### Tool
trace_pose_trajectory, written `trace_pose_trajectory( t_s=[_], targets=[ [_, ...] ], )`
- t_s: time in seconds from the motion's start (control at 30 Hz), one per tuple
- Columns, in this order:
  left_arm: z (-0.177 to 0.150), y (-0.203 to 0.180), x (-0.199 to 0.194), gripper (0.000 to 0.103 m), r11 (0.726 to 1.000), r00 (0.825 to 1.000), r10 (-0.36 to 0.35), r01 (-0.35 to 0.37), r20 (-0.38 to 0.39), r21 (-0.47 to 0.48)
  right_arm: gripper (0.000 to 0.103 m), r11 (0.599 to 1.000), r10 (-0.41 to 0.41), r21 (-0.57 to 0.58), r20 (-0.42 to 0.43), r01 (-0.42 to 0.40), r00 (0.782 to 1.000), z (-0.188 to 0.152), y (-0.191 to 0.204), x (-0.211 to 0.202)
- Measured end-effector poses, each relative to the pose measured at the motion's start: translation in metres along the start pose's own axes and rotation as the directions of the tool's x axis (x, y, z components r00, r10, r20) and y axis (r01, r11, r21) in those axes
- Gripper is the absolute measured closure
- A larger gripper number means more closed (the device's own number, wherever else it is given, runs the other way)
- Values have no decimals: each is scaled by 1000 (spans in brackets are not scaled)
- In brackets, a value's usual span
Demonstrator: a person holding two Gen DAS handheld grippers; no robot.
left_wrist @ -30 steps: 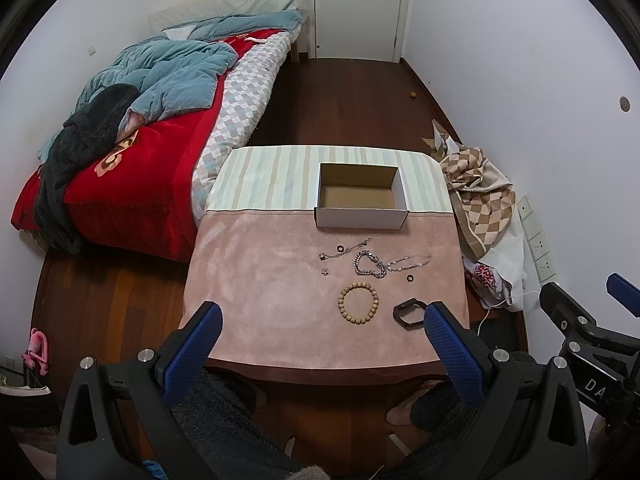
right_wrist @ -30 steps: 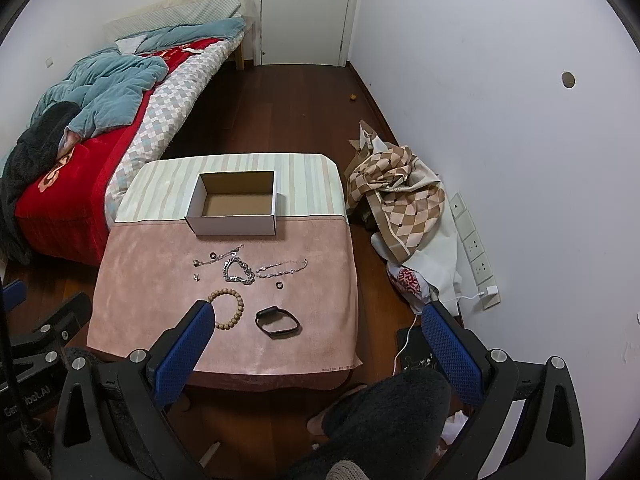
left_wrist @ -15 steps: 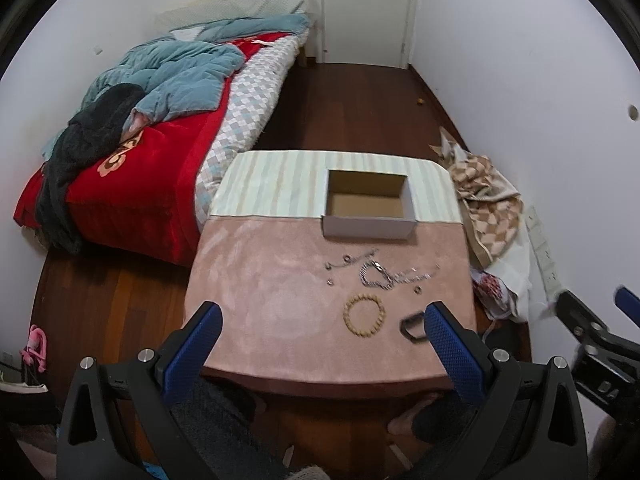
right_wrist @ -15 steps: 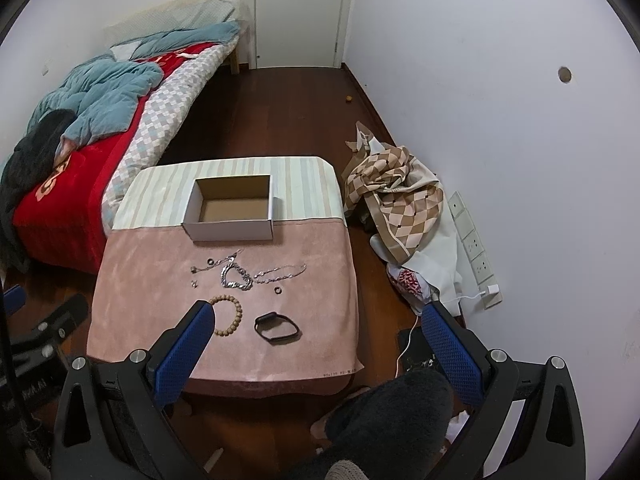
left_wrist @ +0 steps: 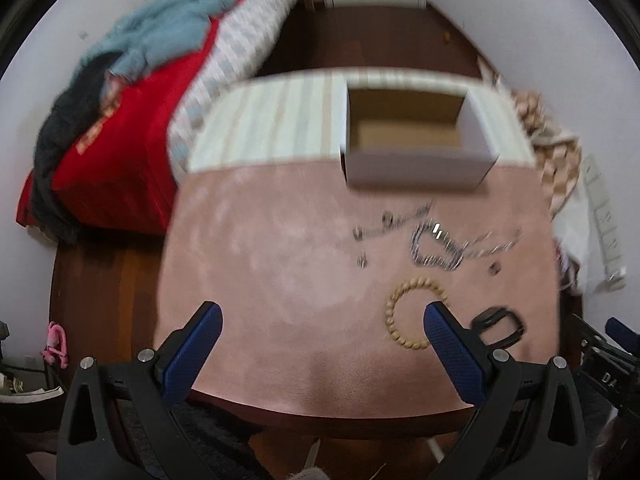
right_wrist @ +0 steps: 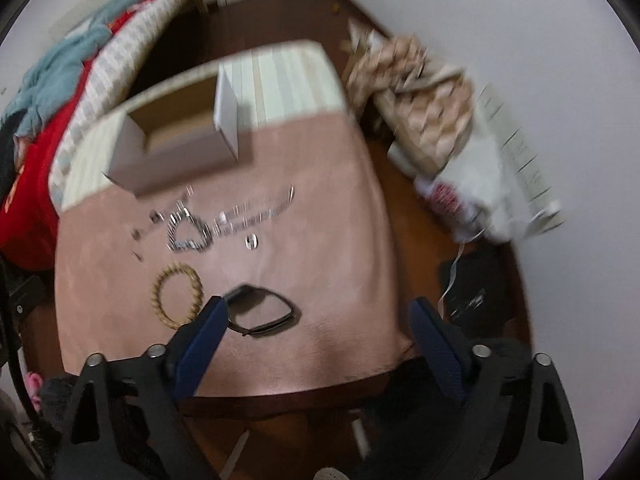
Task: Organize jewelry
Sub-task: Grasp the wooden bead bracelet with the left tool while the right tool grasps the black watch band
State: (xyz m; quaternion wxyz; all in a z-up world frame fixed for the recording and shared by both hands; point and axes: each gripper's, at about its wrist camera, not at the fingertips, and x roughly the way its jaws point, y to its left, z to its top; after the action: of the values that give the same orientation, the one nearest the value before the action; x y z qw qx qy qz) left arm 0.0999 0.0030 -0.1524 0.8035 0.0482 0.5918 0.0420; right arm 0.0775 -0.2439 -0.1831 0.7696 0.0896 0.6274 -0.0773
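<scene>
Both grippers, left gripper (left_wrist: 320,320) wide, right gripper (right_wrist: 316,314) closing on nothing, have dropped toward table (left_wrist: 260,280) beside bed (left_wrist: 132,140).

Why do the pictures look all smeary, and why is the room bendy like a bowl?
Left wrist view: motion blur smears the silver chains and the box, while the left claw stays sharp. Right wrist view: blurrier still, the checked cloth streaked, the black band soft. Both views: the fisheye lens curves the walls and leaves dark corners.
</scene>
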Motion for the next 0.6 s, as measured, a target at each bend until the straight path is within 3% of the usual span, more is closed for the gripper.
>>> trace_pose_trajectory(
  t_s=[0.17,0.3,0.43,0.47,0.53,0.6],
  targets=[
    [-7,-15,58,2,999,993,-37,39,-114,19,22,1000,3,-18,-84,-4,996,-11,8,54],
    [-8,-25,90,18,996,979,-83,88,-185,15,29,1000,3,-25,-117,-7,993,-17,12,74],
    [-7,-33,109,22,994,974,-106,110,-201,11,39,999,-1,-36,-130,-4,991,-17,15,80],
    [-6,-35,110,27,993,973,-115,120,-200,13,42,999,-2,-38,-132,-3,991,-18,16,81],
    [-6,-38,114,47,992,970,-120,126,-213,18,46,999,2,-36,-136,-7,991,-17,15,82],
    [-5,-43,119,55,991,968,-125,133,-219,25,54,999,6,-35,-138,-10,990,-17,17,84]
  ],
)
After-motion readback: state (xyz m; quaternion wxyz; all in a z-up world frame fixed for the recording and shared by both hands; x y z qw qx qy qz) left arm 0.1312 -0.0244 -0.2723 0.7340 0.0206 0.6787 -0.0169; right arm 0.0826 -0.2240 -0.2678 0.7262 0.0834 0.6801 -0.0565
